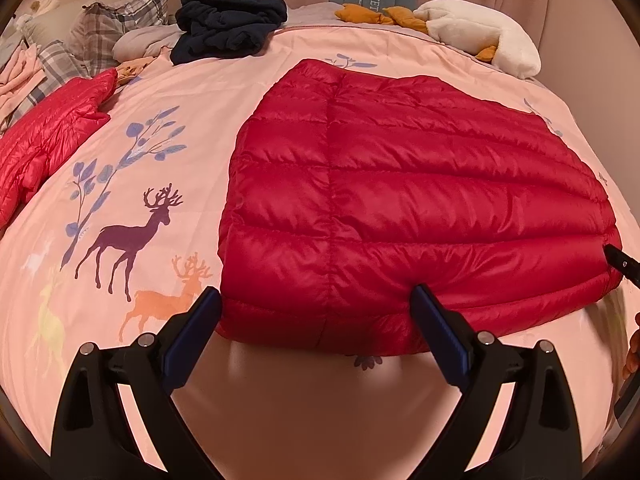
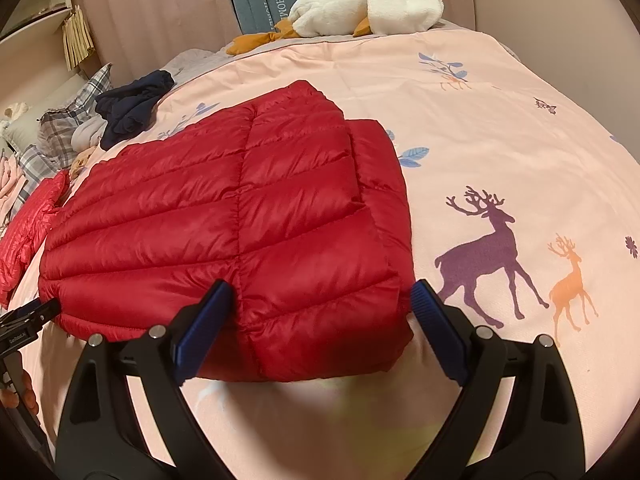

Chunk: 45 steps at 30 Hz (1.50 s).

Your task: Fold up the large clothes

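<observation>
Red jacket (image 1: 400,200) straight ahead of both grippers, long axis across. Left gripper (image 1: 316,300) and right gripper (image 2: 320,296) spread apart, each straddling near hem corner, equally close.

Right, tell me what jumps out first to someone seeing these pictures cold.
The dark red puffer jacket dominates, lying folded in the middle of the pink deer-print bedspread, with the open left gripper and open right gripper at its near edge. Behind it, a white plush goose lies at the far edge, and a navy garment is heaped by the pillows.
</observation>
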Tool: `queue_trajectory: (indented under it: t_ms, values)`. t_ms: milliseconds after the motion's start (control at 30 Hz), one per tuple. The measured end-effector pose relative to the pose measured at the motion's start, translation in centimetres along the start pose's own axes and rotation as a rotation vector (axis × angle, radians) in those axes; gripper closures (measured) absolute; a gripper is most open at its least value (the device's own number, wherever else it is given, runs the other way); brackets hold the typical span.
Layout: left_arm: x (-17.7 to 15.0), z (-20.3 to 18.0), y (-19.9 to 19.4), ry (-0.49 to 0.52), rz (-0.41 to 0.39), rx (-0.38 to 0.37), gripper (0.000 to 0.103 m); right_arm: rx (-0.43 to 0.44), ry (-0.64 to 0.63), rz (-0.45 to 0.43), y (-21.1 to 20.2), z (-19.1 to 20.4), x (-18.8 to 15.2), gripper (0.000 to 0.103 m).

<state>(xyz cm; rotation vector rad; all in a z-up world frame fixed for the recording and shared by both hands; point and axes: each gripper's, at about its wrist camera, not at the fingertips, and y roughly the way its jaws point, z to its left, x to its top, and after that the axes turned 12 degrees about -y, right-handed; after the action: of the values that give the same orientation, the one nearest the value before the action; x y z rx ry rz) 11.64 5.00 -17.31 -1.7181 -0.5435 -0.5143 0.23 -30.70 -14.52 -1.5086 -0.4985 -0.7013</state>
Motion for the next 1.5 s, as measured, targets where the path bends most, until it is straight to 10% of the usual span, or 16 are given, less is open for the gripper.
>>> queue_trajectory:
  t_ms: [1500]
  values:
    - [0.11, 0.59, 0.44, -0.008, 0.005, 0.005, 0.007, -0.015, 0.004, 0.002, 0.07, -0.72, -0.03, 0.01]
